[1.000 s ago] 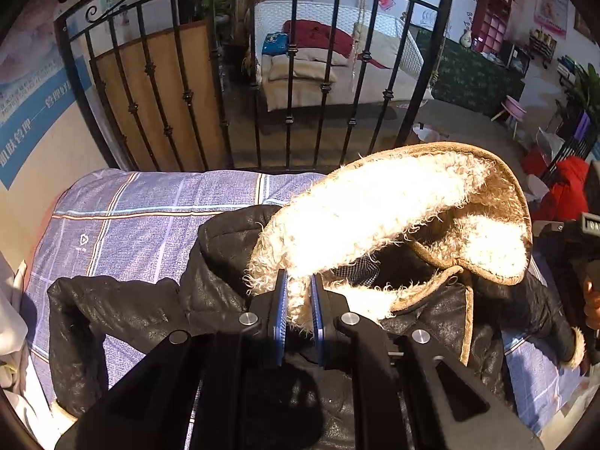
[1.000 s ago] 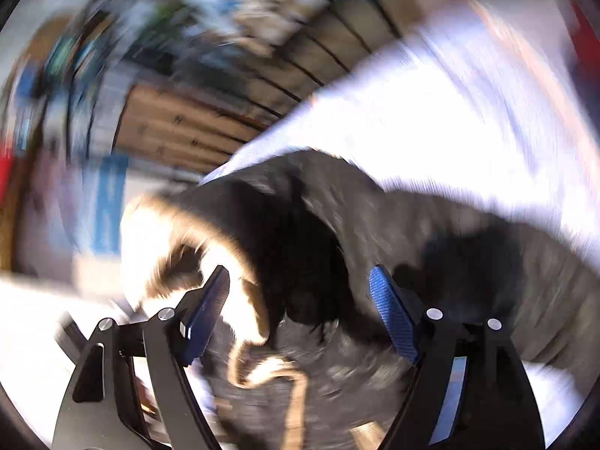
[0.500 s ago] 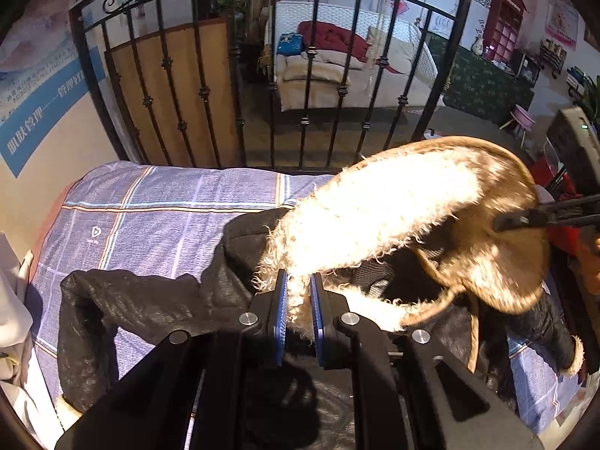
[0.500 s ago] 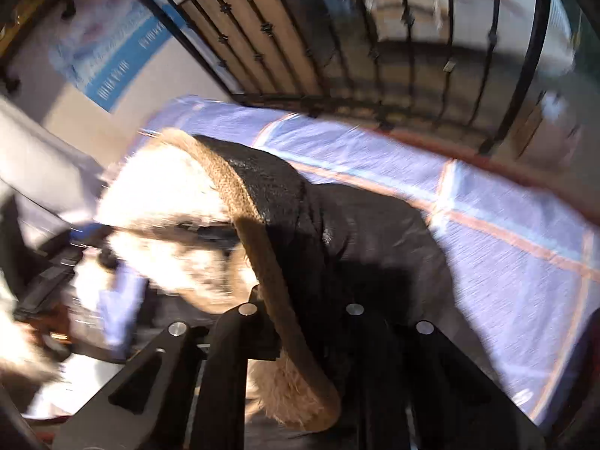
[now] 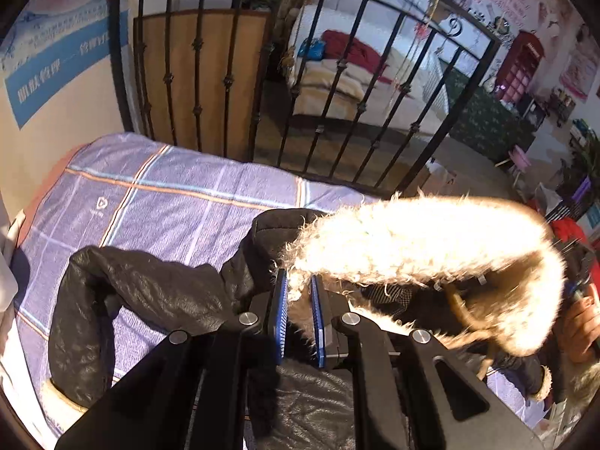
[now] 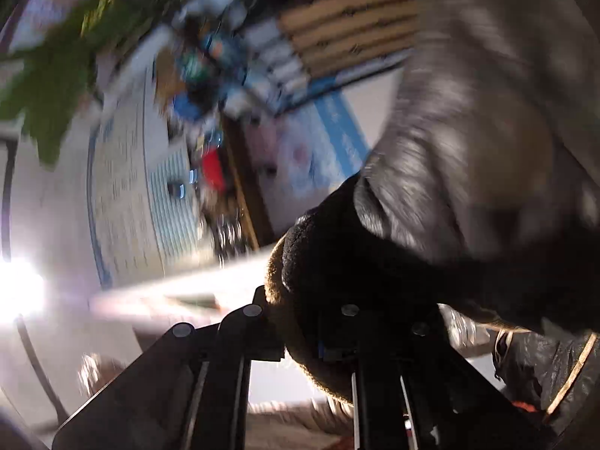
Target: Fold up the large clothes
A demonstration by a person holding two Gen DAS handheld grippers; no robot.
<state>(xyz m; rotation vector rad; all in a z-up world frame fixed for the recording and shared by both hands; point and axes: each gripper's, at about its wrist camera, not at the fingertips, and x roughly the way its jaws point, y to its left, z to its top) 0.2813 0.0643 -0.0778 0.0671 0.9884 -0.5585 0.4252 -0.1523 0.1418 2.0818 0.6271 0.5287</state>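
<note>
Two grippers hold one black leather jacket with cream fur-trimmed hood (image 5: 412, 240) over the purple checked bedsheet (image 5: 157, 202). We see left gripper (image 5: 299, 292) clamped on fur; right gripper (image 6: 318, 341) clamped on hood edge, pic blurred.

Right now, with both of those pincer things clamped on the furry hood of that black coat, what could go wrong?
The left gripper pinches only the fluffy trim of the hood, so the fur could slip out or shed under a pull. The right gripper grips the hood's rim, and its view is badly blurred; a fast swing might jerk the coat crooked. One sleeve lies bunched on the bedsheet and may fold in creased.
</note>
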